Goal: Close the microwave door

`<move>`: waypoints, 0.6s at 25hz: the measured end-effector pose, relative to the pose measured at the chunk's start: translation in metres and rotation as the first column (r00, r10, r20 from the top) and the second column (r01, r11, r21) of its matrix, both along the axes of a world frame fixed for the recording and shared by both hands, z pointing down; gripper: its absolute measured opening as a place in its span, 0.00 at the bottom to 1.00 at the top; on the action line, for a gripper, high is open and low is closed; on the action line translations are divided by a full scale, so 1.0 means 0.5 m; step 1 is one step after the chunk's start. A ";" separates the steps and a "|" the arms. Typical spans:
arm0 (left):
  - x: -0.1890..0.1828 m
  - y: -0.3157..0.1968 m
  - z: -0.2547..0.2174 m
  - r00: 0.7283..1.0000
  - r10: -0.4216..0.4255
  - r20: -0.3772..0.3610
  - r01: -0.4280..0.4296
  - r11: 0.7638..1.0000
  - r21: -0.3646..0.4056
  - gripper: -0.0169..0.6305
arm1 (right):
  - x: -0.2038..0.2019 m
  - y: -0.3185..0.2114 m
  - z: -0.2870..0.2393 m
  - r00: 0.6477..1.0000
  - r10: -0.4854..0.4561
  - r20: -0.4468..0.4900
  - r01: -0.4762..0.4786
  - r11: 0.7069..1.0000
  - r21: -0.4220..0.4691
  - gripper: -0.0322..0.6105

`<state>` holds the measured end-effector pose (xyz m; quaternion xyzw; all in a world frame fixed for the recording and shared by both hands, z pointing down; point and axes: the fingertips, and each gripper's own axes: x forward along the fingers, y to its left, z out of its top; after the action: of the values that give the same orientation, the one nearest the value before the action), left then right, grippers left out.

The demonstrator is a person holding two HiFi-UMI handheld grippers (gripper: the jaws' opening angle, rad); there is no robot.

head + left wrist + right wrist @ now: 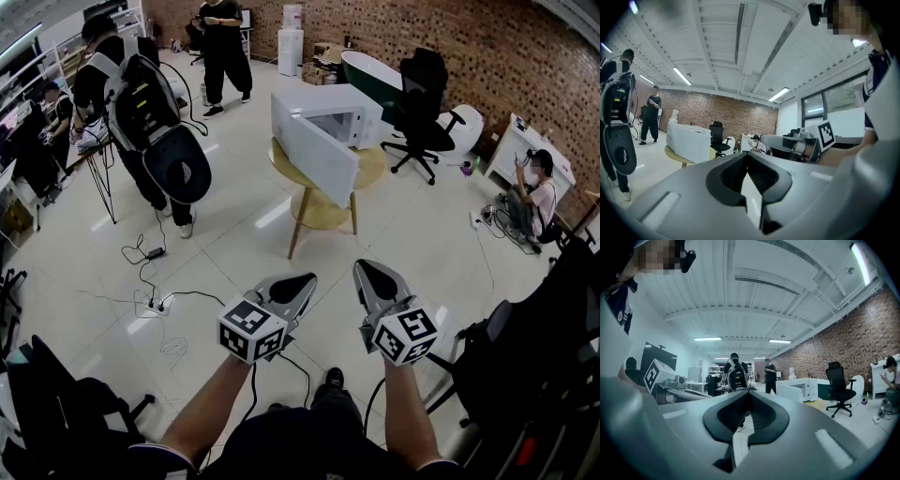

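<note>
The microwave (336, 114), a white, smooth-sided box, is seen on a round wooden table (373, 169) with splayed legs, well apart from both grippers. Its door (314, 155) is swung wide open, its flat white panel hanging out past the table edge towards the camera. Between the grippers and the table a broad stretch of glossy pale tiled floor (253, 234) is left free.

The left gripper (298, 284) and the right gripper (373, 277) are held side by side, low in the head view, each carrying a marker cube. In each gripper view the ribbed black pads are brought together at the tips, and nothing is held between them.

A black office chair (422, 103) is placed just beyond the table, near a brick wall (450, 42). A power strip (155, 303) and loose cables (150, 262) are laid on the floor to the left. A person with a backpack (141, 103) is stood further left, another person (223, 47) behind, and a third (539, 192) is seated at the right.
</note>
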<state>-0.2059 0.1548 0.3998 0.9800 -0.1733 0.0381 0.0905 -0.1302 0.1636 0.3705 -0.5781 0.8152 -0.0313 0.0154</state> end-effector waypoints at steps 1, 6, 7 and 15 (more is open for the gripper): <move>0.010 -0.007 0.000 1.000 -0.003 0.003 0.003 1.000 0.002 0.05 | 0.010 -0.006 0.000 1.000 0.001 0.003 -0.001 1.000 0.000 0.05; 0.070 -0.049 -0.002 1.000 -0.018 0.016 0.018 1.000 0.014 0.05 | 0.069 -0.042 -0.004 1.000 0.000 0.012 0.000 1.000 0.011 0.05; 0.084 -0.059 -0.003 1.000 -0.023 0.016 0.022 1.000 0.019 0.05 | 0.083 -0.051 -0.005 1.000 -0.003 0.012 0.002 1.000 0.012 0.05; 0.200 -0.144 -0.019 0.994 -0.108 0.012 0.107 0.993 0.053 0.05 | 0.205 -0.120 -0.008 0.998 -0.069 -0.004 0.069 0.998 0.010 0.05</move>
<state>-0.1061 0.0827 0.3905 0.9709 -0.2274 0.0357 0.0655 -0.0274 0.1038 0.3665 -0.5496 0.8348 -0.0267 0.0156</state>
